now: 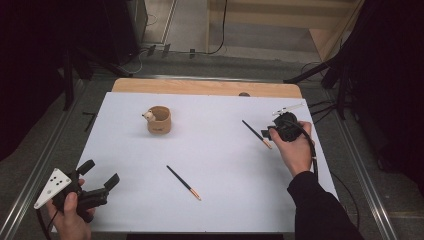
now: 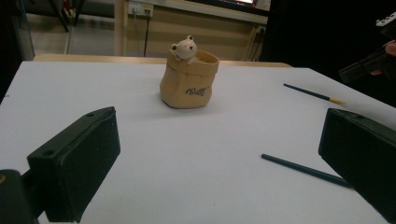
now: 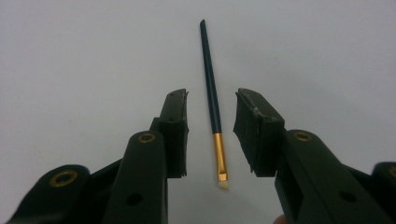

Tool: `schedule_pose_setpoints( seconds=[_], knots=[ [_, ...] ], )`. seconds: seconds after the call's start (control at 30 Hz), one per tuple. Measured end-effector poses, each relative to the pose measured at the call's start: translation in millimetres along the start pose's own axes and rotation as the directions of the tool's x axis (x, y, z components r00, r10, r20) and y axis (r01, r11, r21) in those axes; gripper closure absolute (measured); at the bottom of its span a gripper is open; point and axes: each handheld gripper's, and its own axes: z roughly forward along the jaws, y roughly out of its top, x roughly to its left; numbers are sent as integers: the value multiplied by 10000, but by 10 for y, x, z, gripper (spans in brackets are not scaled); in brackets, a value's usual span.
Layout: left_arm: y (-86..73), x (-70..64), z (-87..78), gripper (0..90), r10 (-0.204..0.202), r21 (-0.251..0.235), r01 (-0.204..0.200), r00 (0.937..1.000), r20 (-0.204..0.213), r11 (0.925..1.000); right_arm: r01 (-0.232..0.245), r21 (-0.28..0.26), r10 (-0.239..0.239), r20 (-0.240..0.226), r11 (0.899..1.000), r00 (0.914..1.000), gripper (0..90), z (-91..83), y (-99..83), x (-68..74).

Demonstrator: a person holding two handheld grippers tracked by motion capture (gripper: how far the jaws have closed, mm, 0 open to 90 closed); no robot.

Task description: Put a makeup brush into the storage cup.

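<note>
White table (image 1: 210, 200), wooden strip along far edge. Tan bear-topped pot (image 1: 159, 120) upright, far-left of centre. Left gripper (image 1: 98, 176) at near-left corner, jaws spread wide, holding nothing. Right gripper (image 3: 211, 133) at right side, jaws part-open, straddling far brush (image 3: 211, 95) near its gold ferrule without touching it; brush flat on table. Second brush (image 1: 184, 183) lies near centre, well apart.

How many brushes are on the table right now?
2. One brush lies at the right, between the open jaws of the right gripper, not yet gripped. The other brush lies near the middle front. The holder could hide more.
</note>
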Motion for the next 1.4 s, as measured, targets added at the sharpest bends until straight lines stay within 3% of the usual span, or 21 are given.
schedule_pose_setpoints(
  seconds=[0.5,0.97,1.4],
  knots=[
    [-3,-3,5,0,-49,25,49,10000,-20,10000,359,1265,-367,37,9913,9993,736,150,236,-2],
    [-6,3,10,0,-46,124,46,10000,-10,9999,371,2744,-434,166,9609,9989,760,377,280,-14],
    [-9,6,11,0,-88,137,88,10000,-29,9999,241,3169,-306,156,9482,9994,758,489,279,-32]
  ],
)
